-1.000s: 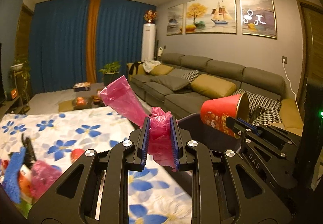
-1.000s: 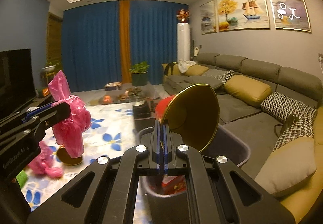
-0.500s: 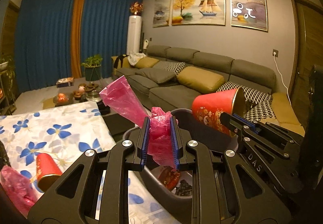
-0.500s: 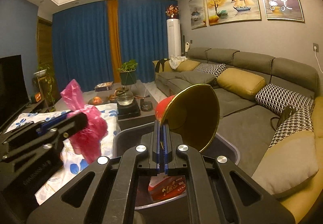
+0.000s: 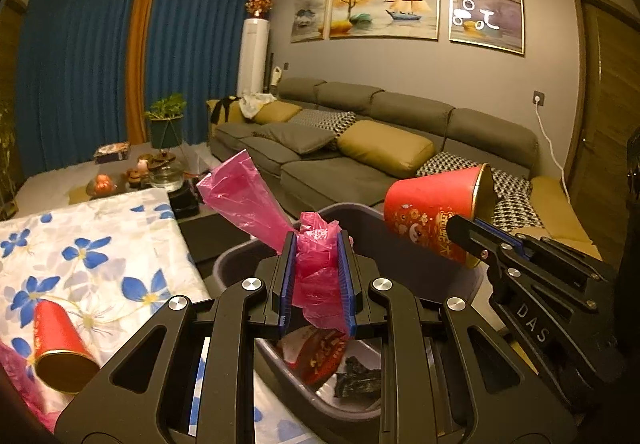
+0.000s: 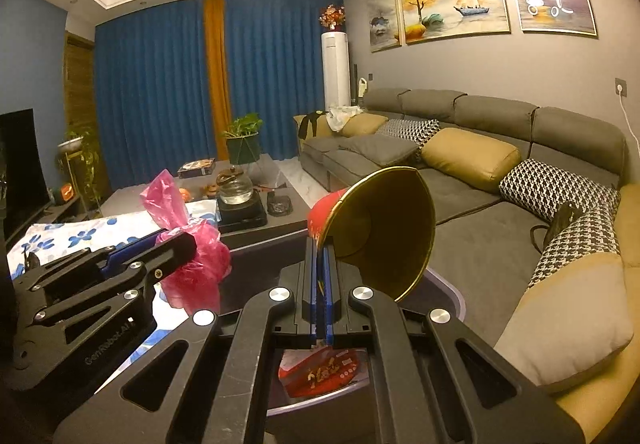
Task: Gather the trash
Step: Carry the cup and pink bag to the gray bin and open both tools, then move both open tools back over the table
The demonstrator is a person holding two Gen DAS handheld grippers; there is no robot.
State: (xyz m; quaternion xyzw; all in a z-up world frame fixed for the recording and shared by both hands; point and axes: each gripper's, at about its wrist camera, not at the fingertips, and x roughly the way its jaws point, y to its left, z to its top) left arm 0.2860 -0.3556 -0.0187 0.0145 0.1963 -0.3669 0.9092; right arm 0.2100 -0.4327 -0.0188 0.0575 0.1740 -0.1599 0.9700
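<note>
Crumpling between gripper (image 5: 317,276) pads: pink bag (image 5: 256,210) (translucent, creased)

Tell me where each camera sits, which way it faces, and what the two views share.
Left wrist: sits on the left gripper, looking along its fingers over the grey bin toward the sofa; its jaws pinch a pink plastic bag, and the right gripper enters from the right.
Right wrist: sits on the right gripper, facing the same way; its jaws clamp the rim of a red cup, and the left gripper enters from the left.
Shared: bin, bag, cup, sofa, both grippers.
</note>
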